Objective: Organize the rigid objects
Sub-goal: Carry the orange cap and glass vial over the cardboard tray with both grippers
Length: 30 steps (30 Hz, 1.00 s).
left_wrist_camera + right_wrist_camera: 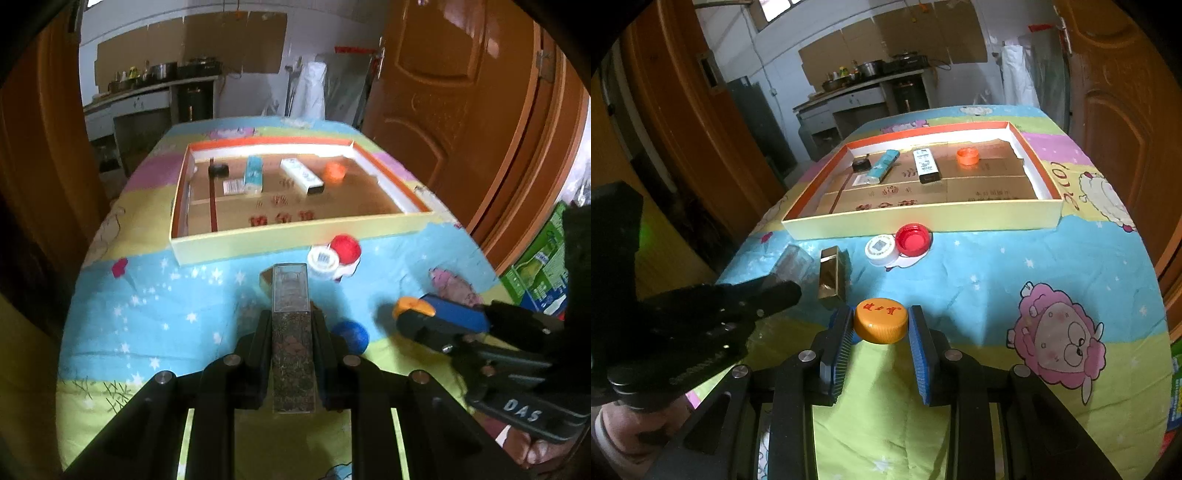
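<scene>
Gripping a clear box [290,332], left tongs [290,325]; right tongs [881,326] clamp orange cap [881,320].

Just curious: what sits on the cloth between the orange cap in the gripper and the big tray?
In the right wrist view, a red cap and white cap lie between the orange cap and tray.

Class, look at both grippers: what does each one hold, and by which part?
The left gripper clamps a clear rectangular box by its long sides; the right gripper clamps an orange bottle cap by its ribbed rim.

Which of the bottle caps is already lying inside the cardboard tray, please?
The orange-red cap by the tray's far right; the red, white and blue caps lie outside.
</scene>
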Each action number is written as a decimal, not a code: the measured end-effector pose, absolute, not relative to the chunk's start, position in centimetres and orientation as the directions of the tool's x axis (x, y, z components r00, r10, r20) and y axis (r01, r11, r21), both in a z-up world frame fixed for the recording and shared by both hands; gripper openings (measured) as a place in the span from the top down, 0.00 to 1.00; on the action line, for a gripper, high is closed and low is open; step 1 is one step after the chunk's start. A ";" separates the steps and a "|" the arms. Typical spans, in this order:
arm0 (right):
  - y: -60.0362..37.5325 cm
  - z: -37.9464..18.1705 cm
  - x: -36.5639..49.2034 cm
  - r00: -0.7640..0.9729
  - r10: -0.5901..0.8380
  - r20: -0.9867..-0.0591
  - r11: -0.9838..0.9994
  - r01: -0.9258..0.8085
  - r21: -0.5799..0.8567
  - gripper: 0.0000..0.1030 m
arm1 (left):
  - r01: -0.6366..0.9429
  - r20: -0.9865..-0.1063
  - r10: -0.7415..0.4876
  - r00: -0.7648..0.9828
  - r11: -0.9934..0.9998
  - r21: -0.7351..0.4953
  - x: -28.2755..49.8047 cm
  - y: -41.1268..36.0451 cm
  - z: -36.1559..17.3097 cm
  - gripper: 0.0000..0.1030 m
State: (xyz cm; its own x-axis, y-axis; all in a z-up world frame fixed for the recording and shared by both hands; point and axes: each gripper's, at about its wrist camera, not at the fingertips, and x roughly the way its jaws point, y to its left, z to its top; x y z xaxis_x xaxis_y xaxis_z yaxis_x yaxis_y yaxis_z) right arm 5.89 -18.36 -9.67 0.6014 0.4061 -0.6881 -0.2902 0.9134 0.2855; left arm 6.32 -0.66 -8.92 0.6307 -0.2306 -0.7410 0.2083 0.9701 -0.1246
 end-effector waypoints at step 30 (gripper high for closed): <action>-20.9 -5.0 12.0 0.721 0.264 -0.640 0.964 -0.189 0.185 0.70 | 0.278 -0.632 -0.363 0.685 0.932 -0.233 14.6 -1.3 -5.0 0.80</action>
